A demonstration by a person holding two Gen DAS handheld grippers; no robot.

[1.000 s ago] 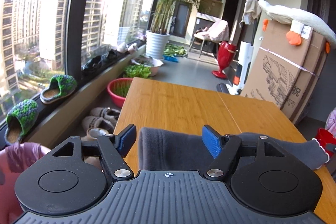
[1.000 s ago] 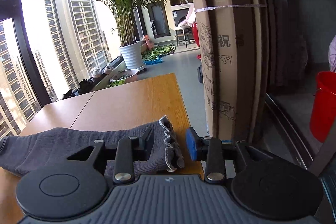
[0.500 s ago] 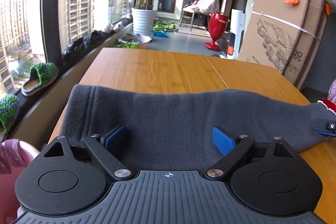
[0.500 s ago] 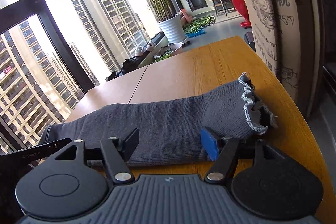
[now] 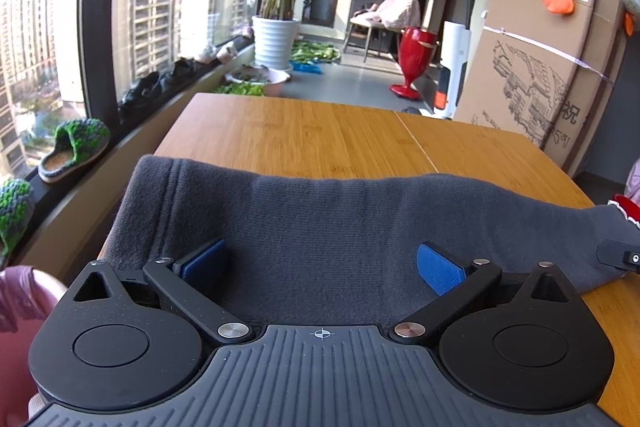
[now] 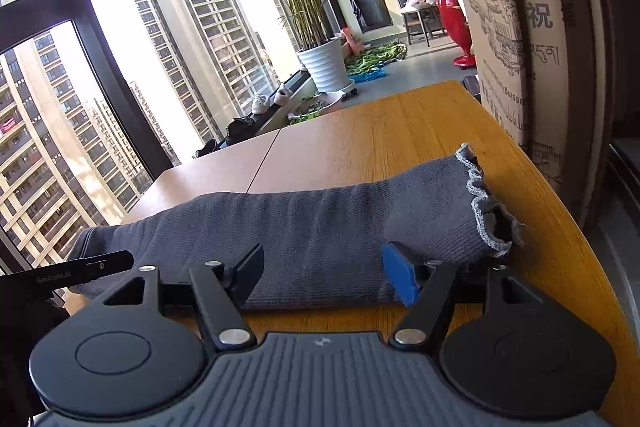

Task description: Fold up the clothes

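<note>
You've just laid the grey garment [image 5: 320,223] along the near edge of the table [image 5: 320,131]. Your left gripper [image 5: 320,263] is opening wide, letting go; your right gripper [image 6: 324,267] stands half open, gripping nothing. Fold placed.

Your wooden tabletop [image 5: 320,135] has a seam running across it. One grey knit garment [image 5: 340,219] lies flat along its near edge, frilled cuff [image 6: 486,203] near the right end.
</note>
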